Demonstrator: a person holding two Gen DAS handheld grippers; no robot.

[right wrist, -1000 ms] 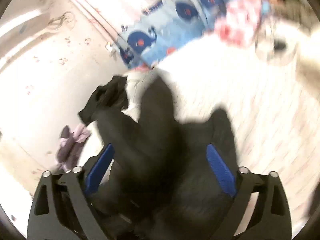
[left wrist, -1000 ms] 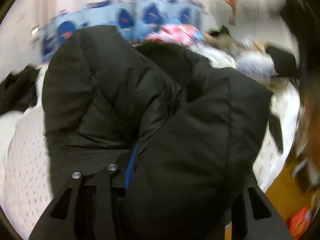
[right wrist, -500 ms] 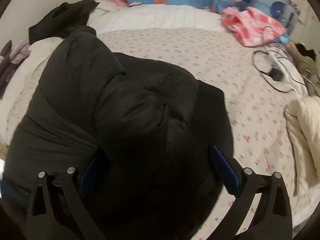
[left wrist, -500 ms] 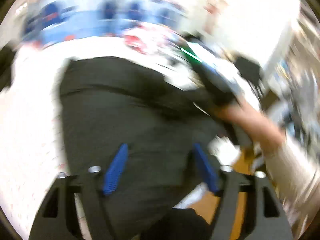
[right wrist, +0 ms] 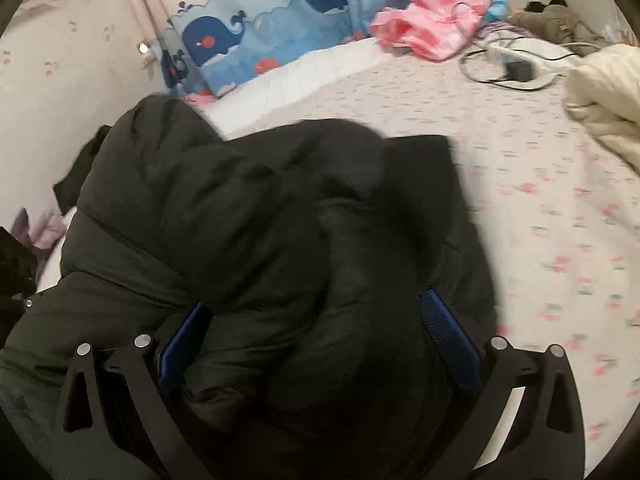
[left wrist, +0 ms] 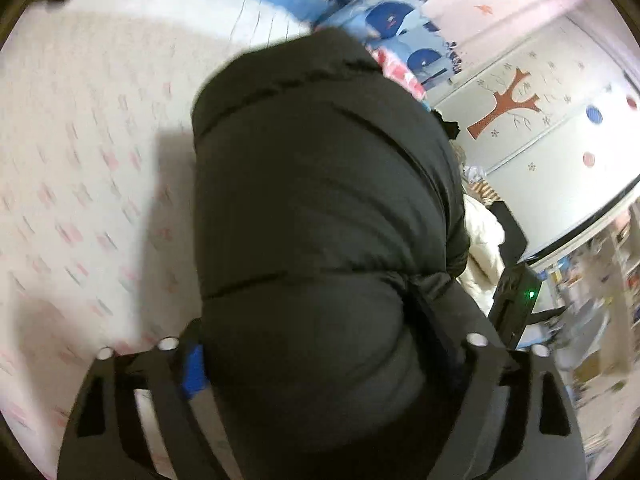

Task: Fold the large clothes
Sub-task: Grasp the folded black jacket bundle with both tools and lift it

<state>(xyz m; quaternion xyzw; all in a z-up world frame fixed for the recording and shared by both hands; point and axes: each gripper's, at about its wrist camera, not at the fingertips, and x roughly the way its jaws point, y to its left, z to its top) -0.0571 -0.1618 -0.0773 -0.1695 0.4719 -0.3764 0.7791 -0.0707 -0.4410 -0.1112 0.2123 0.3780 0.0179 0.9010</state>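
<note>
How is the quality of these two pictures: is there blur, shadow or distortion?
Left wrist view: the floral bedsheet is streaked by motion blur, the black puffer jacket throws a soft shadow on it, and fisheye bends the wall. Right wrist view: sharper, only the jacket's edge and the sheet at the right smear; the jacket's dark folds lose detail.

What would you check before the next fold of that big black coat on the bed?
1. Black coat lying on the bed: ok.
2. Left gripper jaws, just opened wide, astride the coat: grip cannot tell.
3. Right gripper jaws wide, coat bulging between: grip cannot tell.
4. Coat flattened: not ok, bunched.
5. Bare sheet beside the coat: ok.
6. Cable away from the coat: ok.
</note>
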